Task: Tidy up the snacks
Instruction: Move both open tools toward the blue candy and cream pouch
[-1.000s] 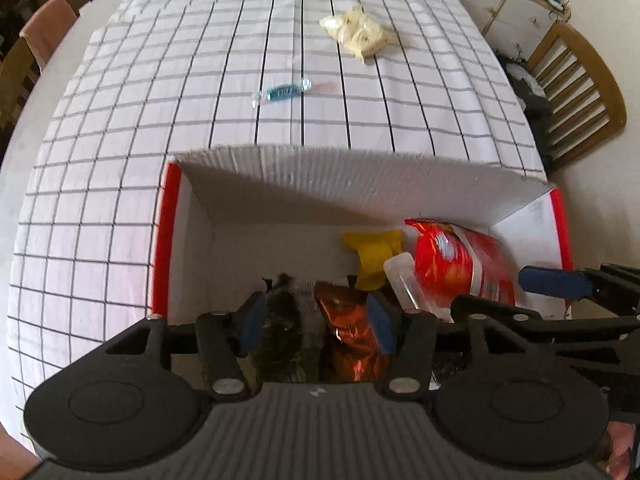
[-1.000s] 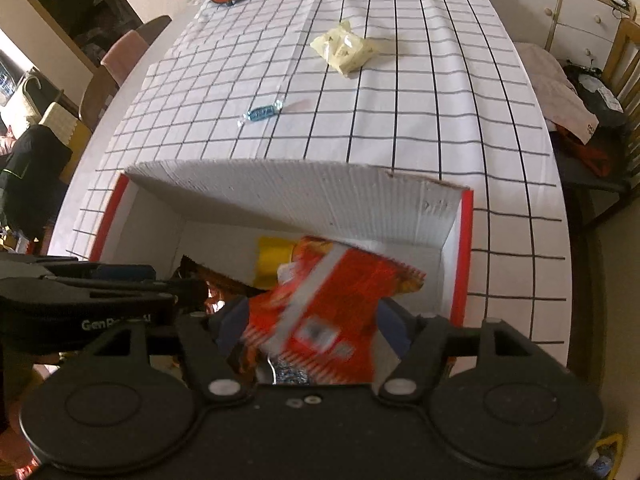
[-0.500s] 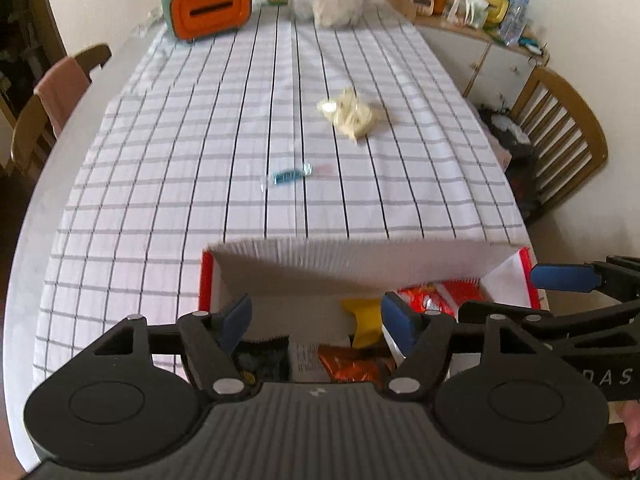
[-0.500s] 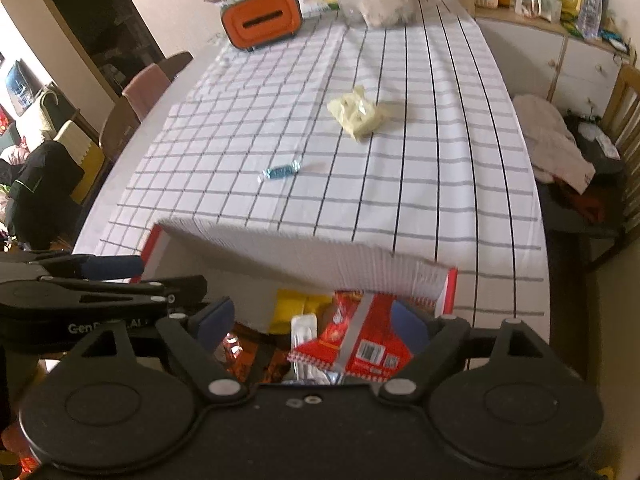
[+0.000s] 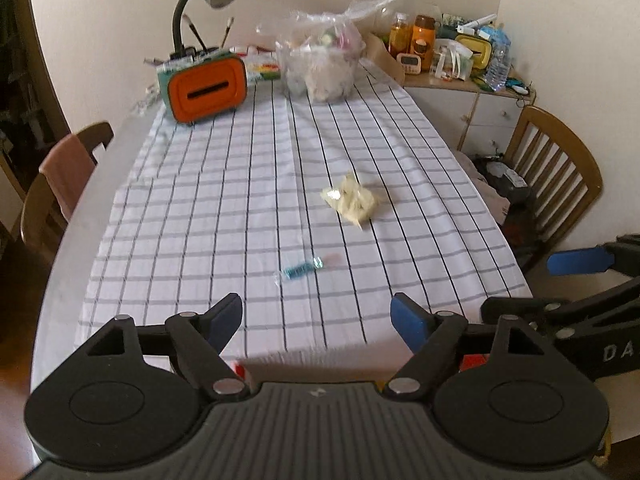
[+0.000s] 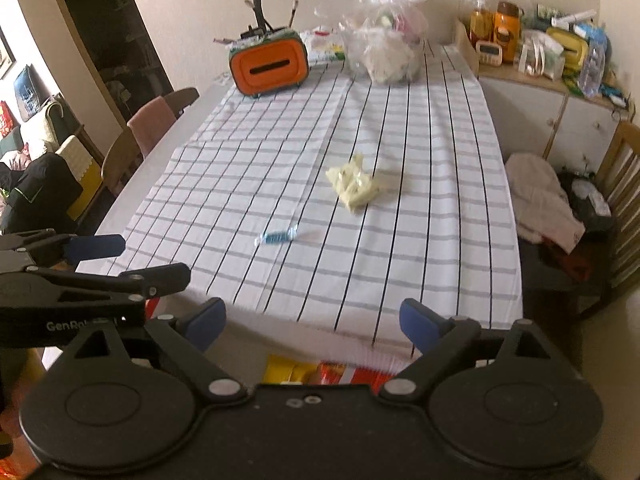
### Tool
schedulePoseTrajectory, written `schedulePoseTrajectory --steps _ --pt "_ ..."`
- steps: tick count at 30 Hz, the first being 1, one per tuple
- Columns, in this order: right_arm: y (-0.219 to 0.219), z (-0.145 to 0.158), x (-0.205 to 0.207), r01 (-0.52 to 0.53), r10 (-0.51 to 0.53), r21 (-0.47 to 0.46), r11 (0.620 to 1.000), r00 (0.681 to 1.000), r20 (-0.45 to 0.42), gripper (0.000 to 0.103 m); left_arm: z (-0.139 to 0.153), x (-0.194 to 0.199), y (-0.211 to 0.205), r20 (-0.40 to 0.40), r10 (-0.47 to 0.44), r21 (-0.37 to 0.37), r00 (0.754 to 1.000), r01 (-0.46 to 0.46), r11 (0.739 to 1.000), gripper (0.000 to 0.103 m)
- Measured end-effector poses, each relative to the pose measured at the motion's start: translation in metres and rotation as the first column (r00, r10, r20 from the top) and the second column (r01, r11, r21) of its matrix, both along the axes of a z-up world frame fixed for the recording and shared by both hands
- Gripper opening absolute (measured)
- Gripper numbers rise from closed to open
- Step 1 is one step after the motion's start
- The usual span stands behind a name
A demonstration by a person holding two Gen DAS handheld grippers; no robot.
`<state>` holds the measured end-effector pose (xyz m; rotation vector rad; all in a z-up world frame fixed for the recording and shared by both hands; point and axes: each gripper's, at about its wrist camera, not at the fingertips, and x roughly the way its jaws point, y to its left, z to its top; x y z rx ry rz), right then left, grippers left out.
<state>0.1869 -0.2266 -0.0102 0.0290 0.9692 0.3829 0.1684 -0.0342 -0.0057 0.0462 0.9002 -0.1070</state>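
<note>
A pale yellow snack packet (image 5: 353, 202) (image 6: 354, 186) and a small blue wrapped candy (image 5: 301, 268) (image 6: 277, 235) lie on the checked tablecloth mid-table. The white, red-edged cardboard box (image 5: 312, 359) (image 6: 356, 350) sits at the near table edge, mostly hidden under the grippers; a yellow packet (image 6: 285, 368) and a red packet (image 6: 352, 374) show inside it. My left gripper (image 5: 318, 320) is open and empty above the box. My right gripper (image 6: 312, 320) is open and empty above the box. Each gripper shows at the edge of the other's view.
An orange box with a desk lamp (image 5: 206, 88) and a clear plastic bag of items (image 5: 324, 68) stand at the far end. Wooden chairs (image 5: 556, 184) (image 5: 60, 188) flank the table. A cluttered sideboard (image 5: 460, 64) stands at the back right.
Both grippers have let go of their packets in the box, opened, and risen and drawn back. The box has dropped to the bottom of both views.
</note>
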Motion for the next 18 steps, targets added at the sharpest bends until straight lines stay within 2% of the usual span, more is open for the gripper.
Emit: schedulePoseTrajectory --steps 6,18 --pt "-0.001 0.012 0.031 0.010 -0.010 0.006 1.000 1.000 0.024 0.094 0.008 0.026 0.007 0.021 -0.024 0.024 0.999 0.024 0.999 0.081" --pt "0.013 0.010 0.098 0.016 -0.016 -0.023 1.000 1.000 0.007 0.094 0.004 0.087 0.018 -0.007 -0.095 0.048 0.995 0.095 0.994 0.081"
